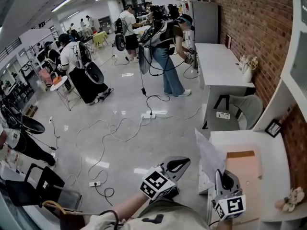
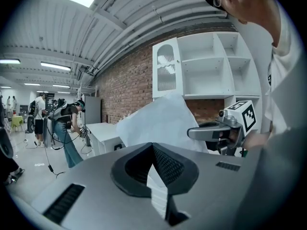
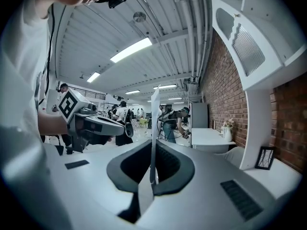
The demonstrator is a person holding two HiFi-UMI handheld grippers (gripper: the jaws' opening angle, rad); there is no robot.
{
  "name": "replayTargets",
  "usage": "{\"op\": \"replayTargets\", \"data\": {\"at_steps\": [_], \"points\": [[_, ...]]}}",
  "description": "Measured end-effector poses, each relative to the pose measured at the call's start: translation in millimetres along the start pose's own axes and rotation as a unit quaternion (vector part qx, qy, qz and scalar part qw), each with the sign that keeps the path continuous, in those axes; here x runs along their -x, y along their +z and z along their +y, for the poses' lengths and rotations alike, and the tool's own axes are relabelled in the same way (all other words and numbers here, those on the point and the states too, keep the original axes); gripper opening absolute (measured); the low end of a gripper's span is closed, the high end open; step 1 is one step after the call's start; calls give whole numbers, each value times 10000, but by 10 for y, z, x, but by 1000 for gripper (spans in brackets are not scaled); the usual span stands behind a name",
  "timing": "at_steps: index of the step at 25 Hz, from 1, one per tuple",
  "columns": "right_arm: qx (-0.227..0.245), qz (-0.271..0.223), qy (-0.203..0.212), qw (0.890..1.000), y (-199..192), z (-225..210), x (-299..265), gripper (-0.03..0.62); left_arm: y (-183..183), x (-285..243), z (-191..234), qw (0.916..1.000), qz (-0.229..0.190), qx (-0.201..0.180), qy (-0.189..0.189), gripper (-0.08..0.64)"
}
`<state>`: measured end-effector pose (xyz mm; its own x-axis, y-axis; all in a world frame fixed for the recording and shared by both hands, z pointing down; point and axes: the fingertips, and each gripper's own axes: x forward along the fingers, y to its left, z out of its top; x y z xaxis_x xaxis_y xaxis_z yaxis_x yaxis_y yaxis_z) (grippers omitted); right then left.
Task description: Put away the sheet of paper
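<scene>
Above white desk [image 1: 278, 157], sheet [image 1: 208, 152] upright in right gripper [image 1: 223, 175]

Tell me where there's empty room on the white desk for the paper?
The white desk is bare between the flat brown board and the brick wall, from the small black picture frame down to the pale flower bunch. The near edge is crowded: the right gripper holds the white sheet of paper there, beside the left gripper.

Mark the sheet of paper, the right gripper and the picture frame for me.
sheet of paper [image 1: 207, 152], head view, middle of the sheet
right gripper [image 1: 221, 174], head view, between its fingertips
picture frame [image 1: 273, 127], head view, centre of the frame
</scene>
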<state>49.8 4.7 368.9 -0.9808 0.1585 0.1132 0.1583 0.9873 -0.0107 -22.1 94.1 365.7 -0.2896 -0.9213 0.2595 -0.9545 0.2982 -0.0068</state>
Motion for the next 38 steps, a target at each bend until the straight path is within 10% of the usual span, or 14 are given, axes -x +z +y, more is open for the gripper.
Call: {"op": "replayTargets", "data": {"at_steps": [12,19,30,38], "points": [[93,159,-560,9983,-17,-163,-464,28,-85,-245,586,9987,-187,175,-449,15],[-294,487,-1682,9841,135,-617,-481,28,-28,-836,870,9899,74,489,-1331,15],[-1240,256,-3967,9092,44,-1200,745,28,198,-1580,400,9596,-11,204,-2805,15],[-1818,-9,-4643,8668,-12,-1104,987,28,38,-1666,630,9508,161,377,-3071,15]]}}
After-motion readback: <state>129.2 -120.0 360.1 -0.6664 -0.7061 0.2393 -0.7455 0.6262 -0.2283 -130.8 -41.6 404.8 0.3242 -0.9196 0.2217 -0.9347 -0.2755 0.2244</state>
